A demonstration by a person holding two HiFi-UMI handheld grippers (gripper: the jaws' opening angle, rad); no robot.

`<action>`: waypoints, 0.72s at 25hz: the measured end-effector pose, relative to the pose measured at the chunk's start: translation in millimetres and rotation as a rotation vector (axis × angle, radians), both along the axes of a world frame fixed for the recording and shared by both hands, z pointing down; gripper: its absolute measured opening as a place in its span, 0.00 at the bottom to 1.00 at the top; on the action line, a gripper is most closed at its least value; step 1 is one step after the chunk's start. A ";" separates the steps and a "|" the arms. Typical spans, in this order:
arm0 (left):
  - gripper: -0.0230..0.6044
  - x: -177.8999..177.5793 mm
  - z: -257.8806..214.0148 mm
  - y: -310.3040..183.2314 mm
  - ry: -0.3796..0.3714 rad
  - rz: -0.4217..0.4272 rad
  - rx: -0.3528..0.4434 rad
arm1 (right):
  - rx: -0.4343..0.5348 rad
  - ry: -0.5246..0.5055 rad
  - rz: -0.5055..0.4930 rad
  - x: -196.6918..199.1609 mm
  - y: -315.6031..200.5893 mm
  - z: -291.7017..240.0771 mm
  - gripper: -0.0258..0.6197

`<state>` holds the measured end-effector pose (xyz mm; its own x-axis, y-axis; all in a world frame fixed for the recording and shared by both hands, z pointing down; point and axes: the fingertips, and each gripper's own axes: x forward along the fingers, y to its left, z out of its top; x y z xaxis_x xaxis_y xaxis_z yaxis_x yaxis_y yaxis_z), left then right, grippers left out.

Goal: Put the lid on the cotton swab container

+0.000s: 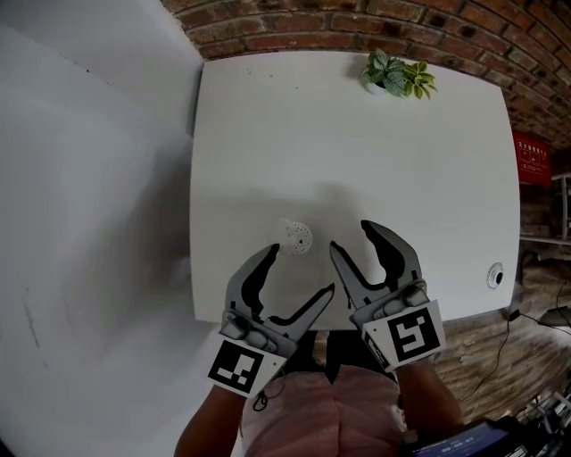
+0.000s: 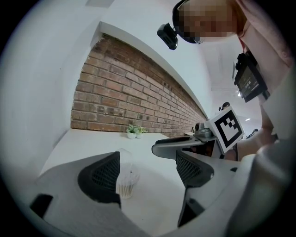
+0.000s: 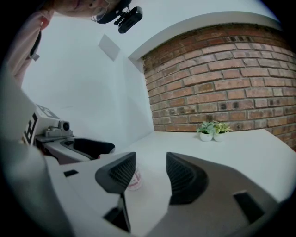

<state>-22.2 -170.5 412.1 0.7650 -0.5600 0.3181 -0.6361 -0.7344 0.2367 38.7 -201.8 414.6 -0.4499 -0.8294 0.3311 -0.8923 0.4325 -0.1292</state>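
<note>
A small clear round cotton swab container (image 1: 299, 237) stands on the white table (image 1: 357, 143) near its front edge, its swabs upright inside. In the left gripper view the container (image 2: 126, 181) shows beside the left jaw, and a clear lid (image 2: 121, 157) seems to stand up over it. My left gripper (image 1: 302, 270) is open just in front of the container, apart from it. My right gripper (image 1: 351, 235) is open to the container's right, nothing between its jaws. The right gripper view shows the container (image 3: 134, 179) partly hidden behind the left jaw.
A small potted plant (image 1: 399, 77) sits at the table's far edge against the brick wall (image 1: 375, 22). A round white fitting (image 1: 495, 276) is set in the table's front right corner. A white wall (image 1: 89, 223) runs along the table's left side.
</note>
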 end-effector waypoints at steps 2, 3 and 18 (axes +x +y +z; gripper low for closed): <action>0.66 1.4 1.2 1.1 -0.003 0.005 0.001 | -0.012 -0.006 0.001 -0.2 0.1 0.3 0.37; 0.66 2.2 1.8 1.7 -0.004 0.007 0.001 | -0.022 -0.010 0.002 -0.3 0.3 0.6 0.37; 0.66 12.1 14.9 8.0 -0.021 0.040 -0.021 | 0.007 0.004 -0.010 7.8 -9.5 0.7 0.37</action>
<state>-10.0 -162.5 427.0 0.7796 -0.5223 0.3457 -0.6114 -0.7543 0.2391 46.4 -211.3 415.4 -0.4571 -0.8273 0.3266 -0.8884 0.4424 -0.1227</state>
